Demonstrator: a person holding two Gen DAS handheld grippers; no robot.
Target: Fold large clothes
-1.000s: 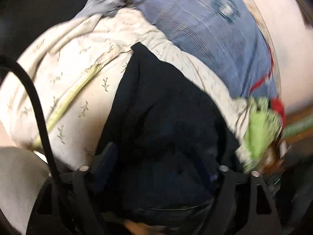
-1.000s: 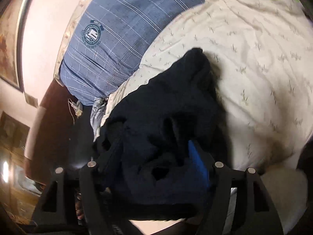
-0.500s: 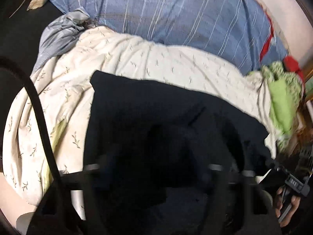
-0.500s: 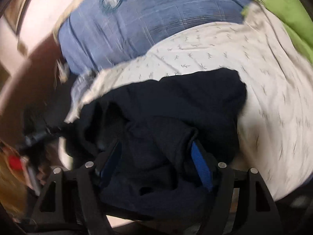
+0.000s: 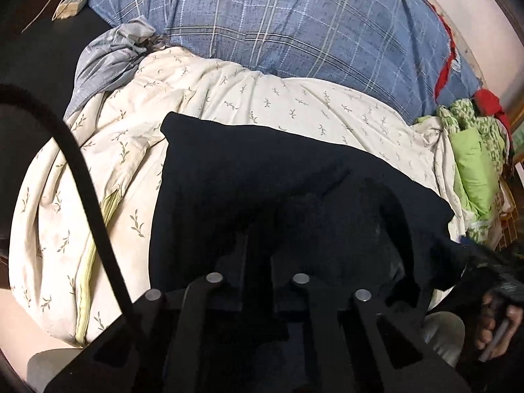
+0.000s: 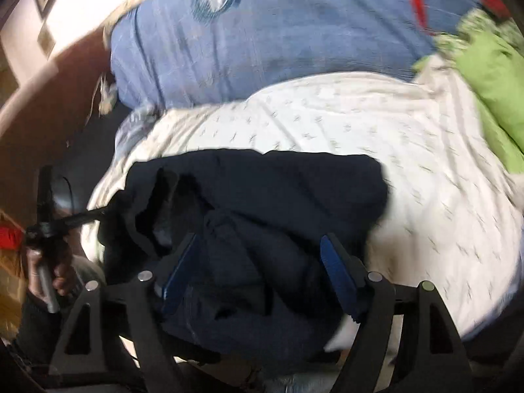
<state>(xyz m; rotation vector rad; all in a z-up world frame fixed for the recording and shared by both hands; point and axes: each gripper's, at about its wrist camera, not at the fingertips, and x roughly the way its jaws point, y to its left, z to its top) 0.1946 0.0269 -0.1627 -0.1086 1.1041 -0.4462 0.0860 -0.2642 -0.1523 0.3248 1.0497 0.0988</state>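
Dark navy garment [image 5: 262, 177] bunched on the leaf-print duvet [image 5: 262, 98], near the blue plaid pillow [image 5: 294, 26]. Left tongs [image 5: 258, 262] have just closed, pinched on its near fold. Right tongs [image 6: 258, 268] wide, just opening, straddling the fabric.

One dark garment [image 5: 294, 196]; one cream duvet [image 5: 262, 98]; one blue plaid pillow [image 5: 294, 26].

Left hand-held gripper [image 5: 257, 249] points steeply down, its jaws just snapped together, fingers nearly touching over dark fabric; whether cloth is pinched between them can't be made out. Right hand-held gripper [image 6: 258, 271] also tips steeply downward, jaws spread wide and just been easing wider, blue pads [image 6: 337, 278] apart with dark cloth between them. In each view, the other hand [image 5: 494, 324] grips its handle at the frame's edge.
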